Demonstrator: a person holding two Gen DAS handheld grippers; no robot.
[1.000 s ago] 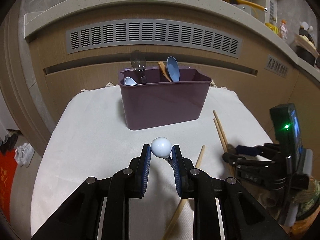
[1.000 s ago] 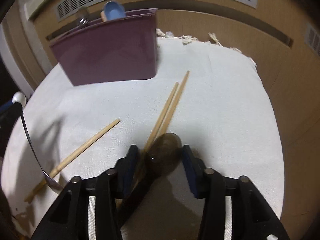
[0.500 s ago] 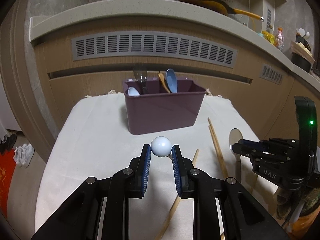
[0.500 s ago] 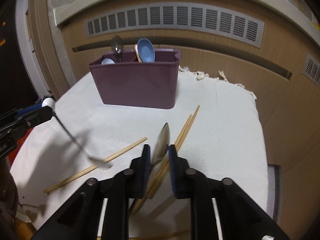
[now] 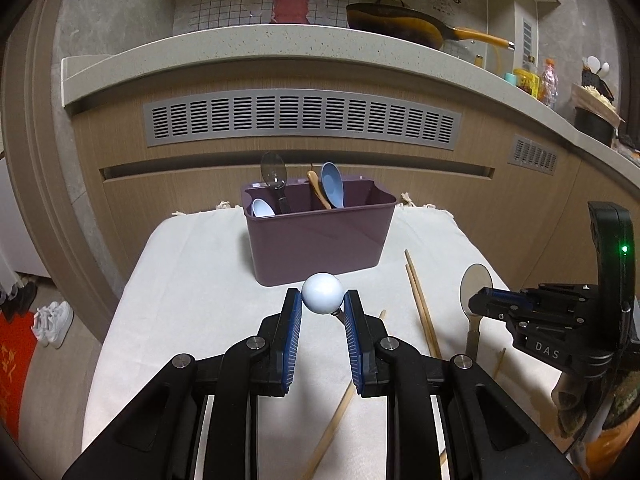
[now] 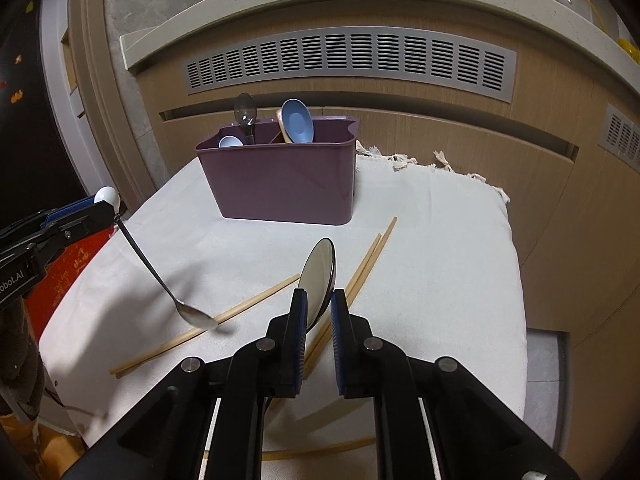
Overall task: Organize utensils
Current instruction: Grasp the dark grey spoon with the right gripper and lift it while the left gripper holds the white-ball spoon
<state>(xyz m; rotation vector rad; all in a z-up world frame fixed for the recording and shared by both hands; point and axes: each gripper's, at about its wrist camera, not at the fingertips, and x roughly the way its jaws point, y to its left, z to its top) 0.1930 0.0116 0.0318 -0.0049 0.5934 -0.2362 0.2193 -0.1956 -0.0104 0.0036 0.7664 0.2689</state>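
- Both hands have risen since the earlier frames: the dark purple plastic utensil caddy [image 5: 320,236] now sits lower and farther off in each view, and the right gripper [image 6: 319,305] has lifted the round-bowled metal spoon [image 6: 319,270] off the cream cloth-covered surface [image 6: 432,264], where it lay between spread jaws.
- Its jaws have just been closing and now pinch the spoon's bowl edge-on, the bowl standing up above the pads.
- The left gripper [image 5: 322,312] is narrowed around the white ball end [image 5: 322,293] of a thin dark-stemmed metal spoon [image 6: 160,276]; in the right wrist view the stem hangs down with its small bowl close over the cloth.
- Pale wooden chopsticks [image 6: 366,260] lie loose on the cloth, near the caddy but apart from it.
- Inside the caddy stand a blue spoon [image 5: 333,189], a clear dark spoon [image 5: 273,170], a wooden one and a pale one.
- Handling, as a judgement: both spoons look light, stiff and smooth. A pinch on a curved polished bowl can slip or twist; the flat handle would be the surer place. The ball gives a fair seat, though the long stem may swing.
- Chopsticks look light and prone to rolling; a mid-length pinch seems best.
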